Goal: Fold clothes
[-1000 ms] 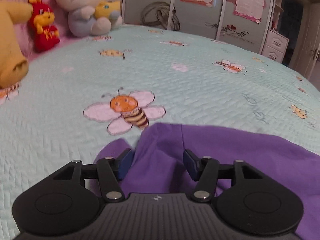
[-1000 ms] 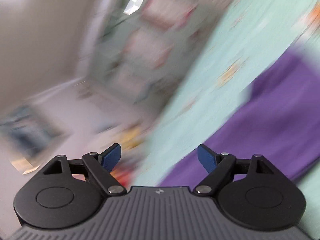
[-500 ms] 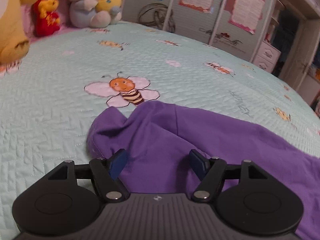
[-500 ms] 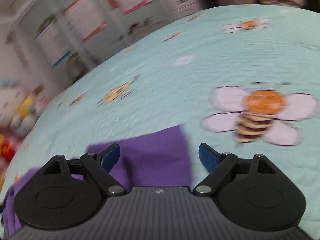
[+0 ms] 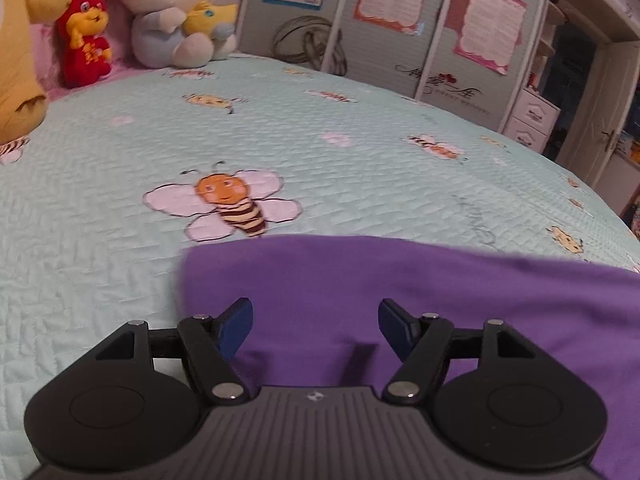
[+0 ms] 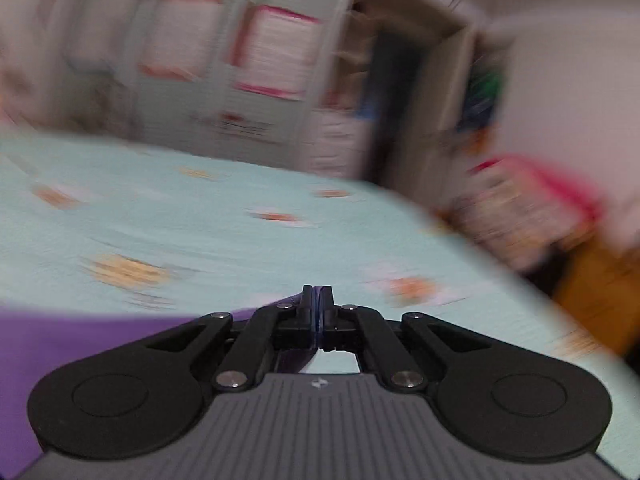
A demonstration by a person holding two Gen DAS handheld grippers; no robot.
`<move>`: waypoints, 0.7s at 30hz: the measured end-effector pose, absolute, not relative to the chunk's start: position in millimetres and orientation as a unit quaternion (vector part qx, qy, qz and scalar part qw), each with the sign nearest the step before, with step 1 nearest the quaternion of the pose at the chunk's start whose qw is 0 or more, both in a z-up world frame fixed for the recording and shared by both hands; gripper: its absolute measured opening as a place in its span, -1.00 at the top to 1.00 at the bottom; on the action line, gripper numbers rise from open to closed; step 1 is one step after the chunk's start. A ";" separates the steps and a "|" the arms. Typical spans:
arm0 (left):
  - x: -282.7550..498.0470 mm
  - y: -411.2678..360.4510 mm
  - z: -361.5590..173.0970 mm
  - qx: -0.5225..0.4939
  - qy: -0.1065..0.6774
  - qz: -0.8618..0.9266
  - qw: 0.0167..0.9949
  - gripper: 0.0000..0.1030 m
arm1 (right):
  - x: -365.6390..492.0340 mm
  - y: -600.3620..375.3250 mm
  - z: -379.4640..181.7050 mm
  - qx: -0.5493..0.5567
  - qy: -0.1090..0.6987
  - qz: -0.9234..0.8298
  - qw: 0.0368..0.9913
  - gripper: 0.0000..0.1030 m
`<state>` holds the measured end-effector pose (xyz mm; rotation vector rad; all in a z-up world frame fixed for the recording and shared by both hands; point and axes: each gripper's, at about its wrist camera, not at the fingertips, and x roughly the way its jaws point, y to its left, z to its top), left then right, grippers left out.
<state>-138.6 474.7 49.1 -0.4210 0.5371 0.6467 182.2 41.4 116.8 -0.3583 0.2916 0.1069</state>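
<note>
The right gripper (image 6: 318, 304) is clamped on the shirt's (image 5: 400, 280) edge; the left gripper (image 5: 316, 322), jaws apart, hovers just above the shirt, which stretches rightward across the bed (image 5: 360, 160).

The left gripper (image 5: 316, 320) hovers over a purple garment (image 5: 440, 292) on the bee-print bedspread (image 5: 320, 160), its blue fingers (image 5: 236, 324) parted with nothing clamped between them. Plush toys (image 5: 176, 12) sit at the bed's far edge.

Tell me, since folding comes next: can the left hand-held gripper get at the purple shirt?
Probably yes: the left hand-held gripper is open right over the purple shirt, nothing between.
</note>
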 end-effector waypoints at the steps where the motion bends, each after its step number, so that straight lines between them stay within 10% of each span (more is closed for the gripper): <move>1: -138.2 471.5 48.5 -0.202 0.259 0.309 0.893 -0.41 | 193.3 34.3 109.3 -0.158 0.174 0.065 0.970 0.89; 13: -206.4 497.7 34.7 -0.420 0.193 0.265 0.846 -0.44 | 73.5 -38.2 55.7 0.235 0.265 0.161 0.921 -0.36; 18: -192.5 505.3 15.5 -0.488 0.175 0.262 0.814 -0.49 | 41.6 -35.3 2.1 0.340 0.316 0.241 0.852 -0.38; 21: -177.6 511.2 12.6 -0.507 0.151 0.258 0.809 -0.84 | 29.1 -33.4 -14.4 0.342 0.289 0.258 0.856 -0.38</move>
